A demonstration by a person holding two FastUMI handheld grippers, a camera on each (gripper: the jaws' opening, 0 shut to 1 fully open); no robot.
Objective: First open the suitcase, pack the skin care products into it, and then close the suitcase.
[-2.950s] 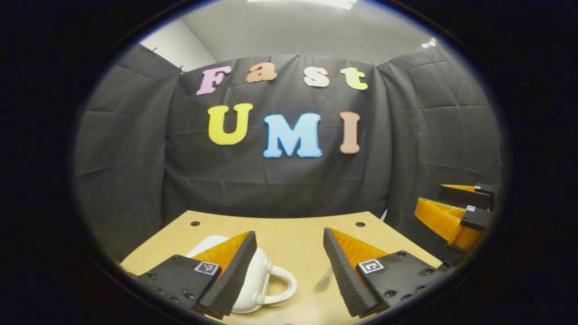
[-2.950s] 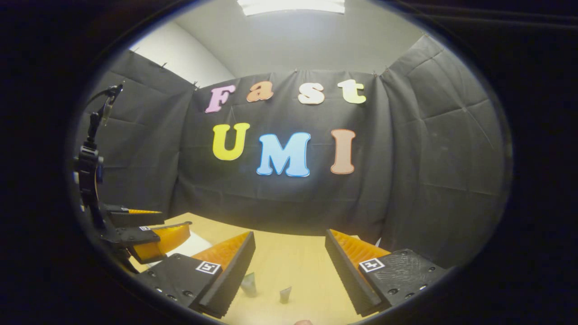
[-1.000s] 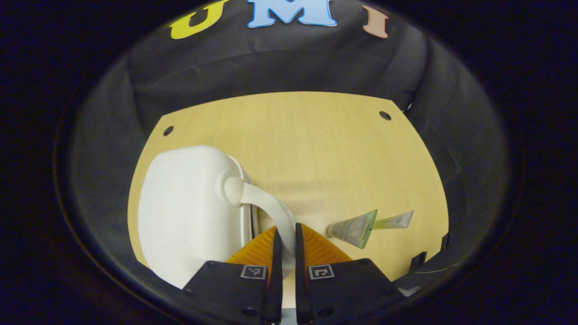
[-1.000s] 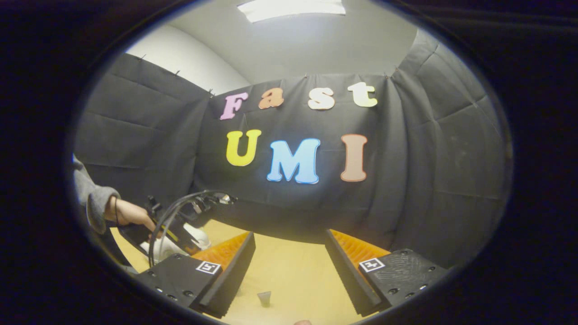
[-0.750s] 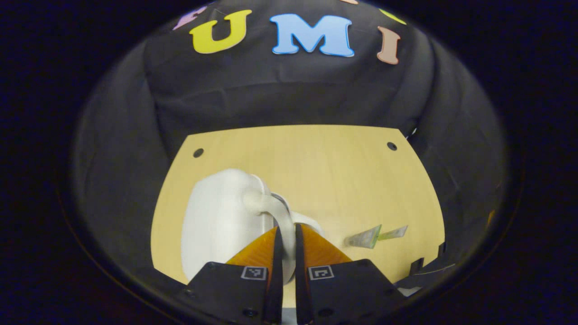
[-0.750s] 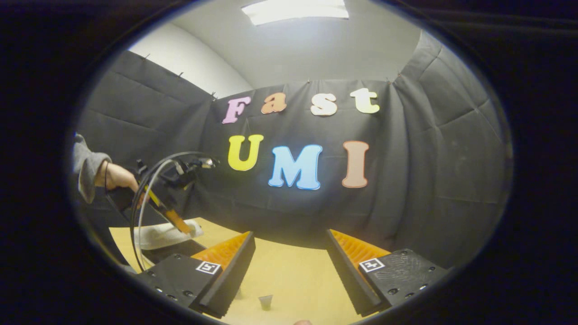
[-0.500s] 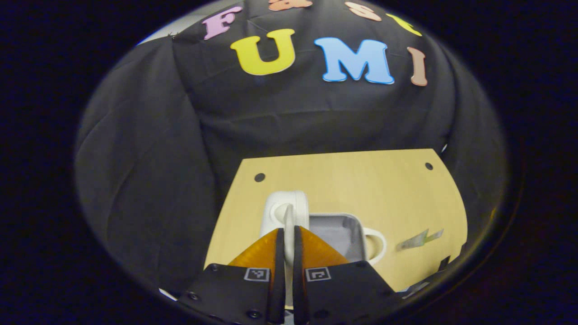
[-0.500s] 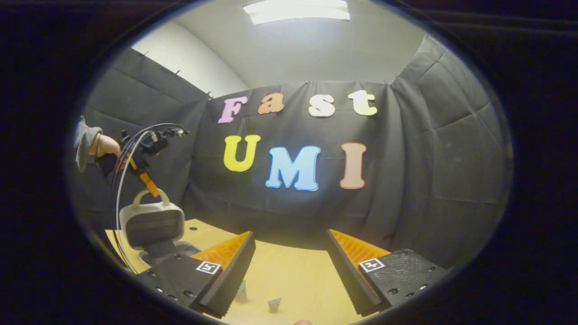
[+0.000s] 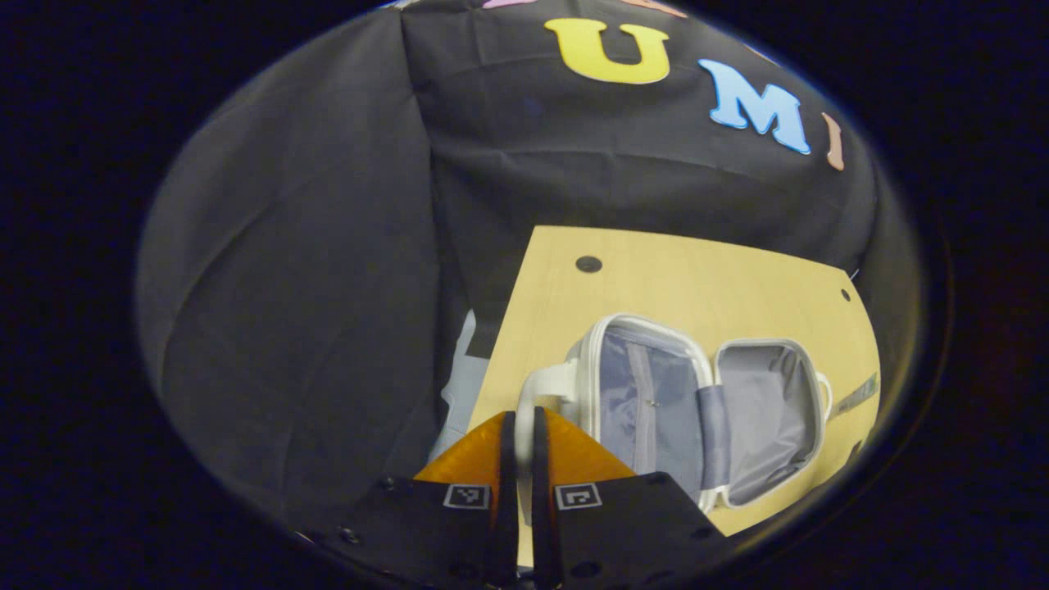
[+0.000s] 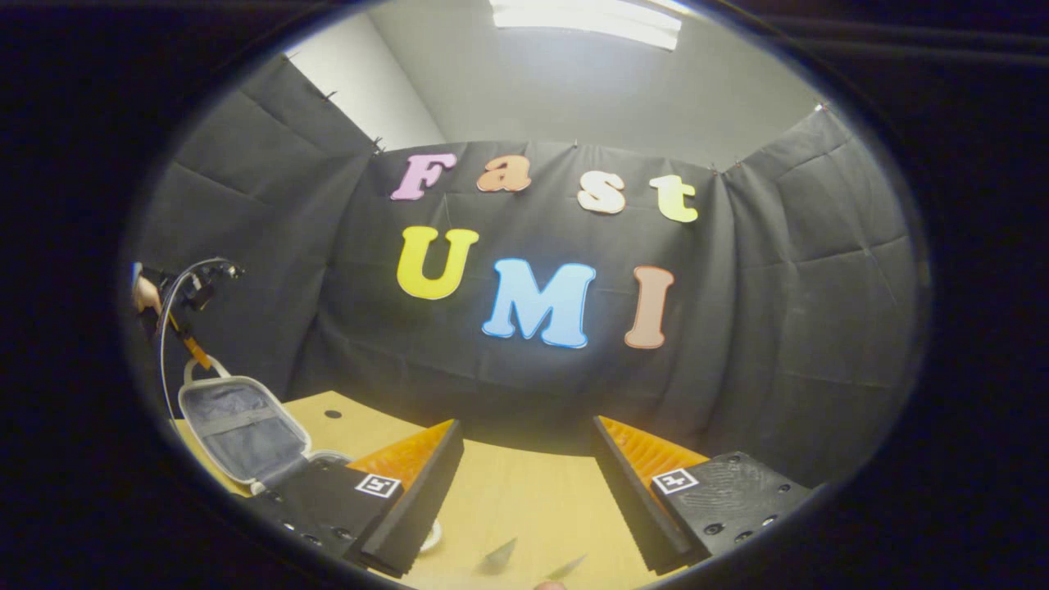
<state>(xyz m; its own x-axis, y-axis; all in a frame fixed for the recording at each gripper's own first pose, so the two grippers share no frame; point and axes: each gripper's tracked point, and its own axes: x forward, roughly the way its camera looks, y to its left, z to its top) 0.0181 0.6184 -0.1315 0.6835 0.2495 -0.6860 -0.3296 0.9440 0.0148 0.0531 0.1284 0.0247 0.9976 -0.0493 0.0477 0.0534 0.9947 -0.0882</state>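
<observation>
In the right gripper view our right gripper [image 10: 524,492] hangs over the table [image 10: 508,500] with its fingers [image 10: 414,492] set wide apart and nothing between them. At far left we see the suitcase [image 10: 238,430] open, its grey-lined lid tilted up, with the left gripper [image 10: 195,351] clamped on the lid's handle [image 10: 201,365] and a hand [image 10: 146,293] behind it. Two tubes [image 10: 497,557] lie on the table near the bottom edge, between our fingers.

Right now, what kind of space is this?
Likely a data-collection booth: black cloth walls, a bare wooden table, and one staged prop, a small white suitcase opened by the left tool.
</observation>
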